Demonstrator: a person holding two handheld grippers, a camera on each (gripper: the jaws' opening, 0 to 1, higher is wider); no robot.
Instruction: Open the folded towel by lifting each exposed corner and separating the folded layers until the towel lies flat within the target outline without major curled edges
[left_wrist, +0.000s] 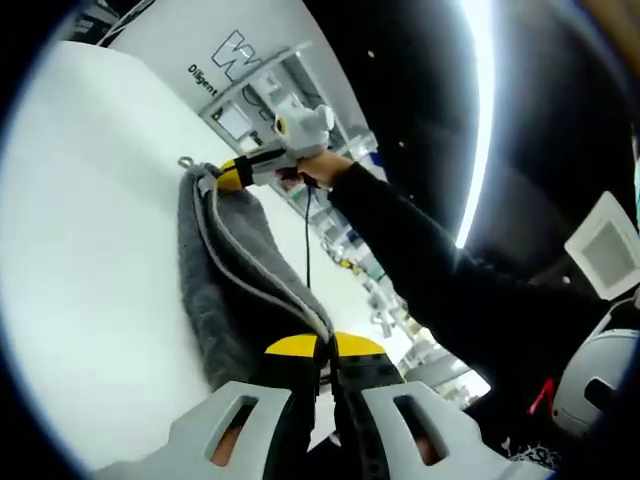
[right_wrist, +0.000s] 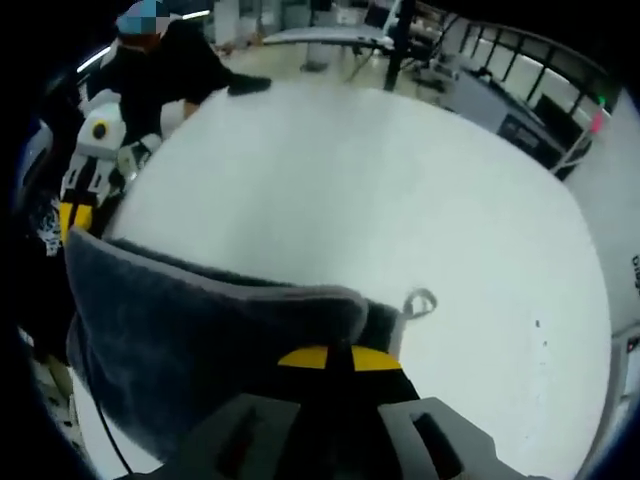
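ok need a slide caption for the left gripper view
Both tools, left and right, pinch opposite ends of the grey towel, holding it stretched above the white table.

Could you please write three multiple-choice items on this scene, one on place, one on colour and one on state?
1. Where does the small hanging loop sit?
A. at the towel corner by the right claw
B. on the table's far edge
C. on a sleeve

2. What colour is the towel?
A. red
B. grey
C. green

3. How is the towel held?
A. lying untouched
B. gripped by one claw
C. gripped by both claws

Answers:
1 A: the loop pokes out beside the right claw.
2 B: it is grey against the white table.
3 C: the left claw and right claw each pinch an end.
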